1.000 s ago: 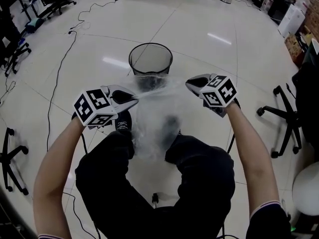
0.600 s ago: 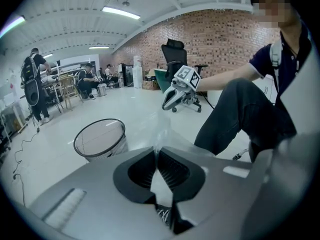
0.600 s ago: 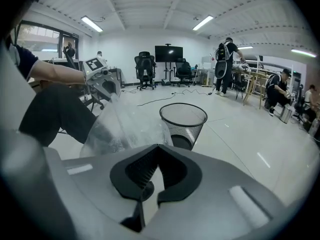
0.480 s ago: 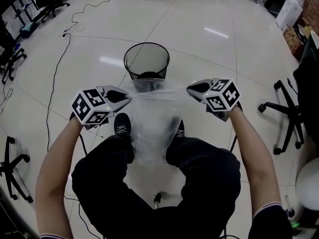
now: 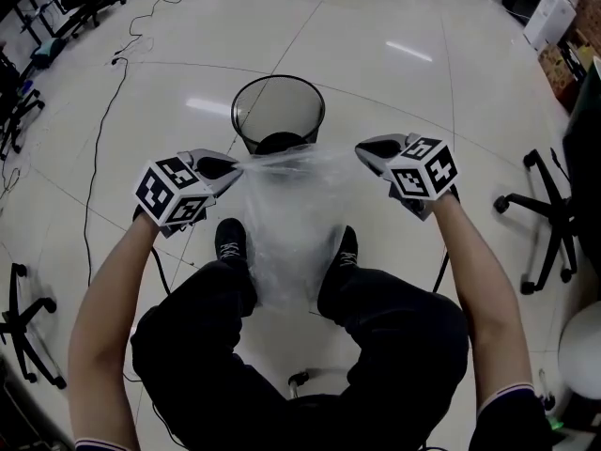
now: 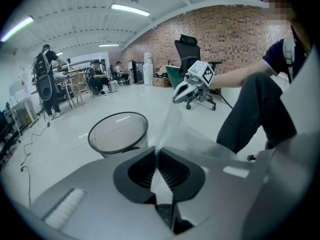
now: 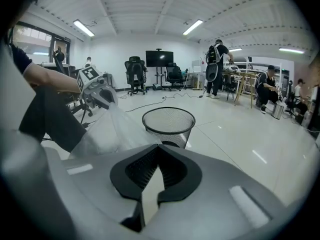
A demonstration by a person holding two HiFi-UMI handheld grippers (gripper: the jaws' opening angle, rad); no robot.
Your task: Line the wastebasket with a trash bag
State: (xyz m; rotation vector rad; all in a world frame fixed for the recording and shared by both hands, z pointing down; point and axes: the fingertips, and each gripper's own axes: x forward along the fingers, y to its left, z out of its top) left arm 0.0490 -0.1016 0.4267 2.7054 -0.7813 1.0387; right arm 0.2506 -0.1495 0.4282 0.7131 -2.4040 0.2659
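Wastebasket (image 5: pixel 252 130): black mesh, unlined, standing on the floor at twelve o'clock from our knees, just beyond the bag.
Trash bag (image 5: pixel 291 224): clear film stretched between our two grippers, hanging over our shoes (its mouth looks unopened).
Progress: early, we judge. The bag is raised, but opening it, lowering it in and folding it over the rim remain.
Left gripper (image 5: pixel 233 165): nine o'clock of the bag, jaws pressed together, pinching its top edge.
Right gripper (image 5: pixel 362 148): three o'clock, jaws closed on the opposite edge.
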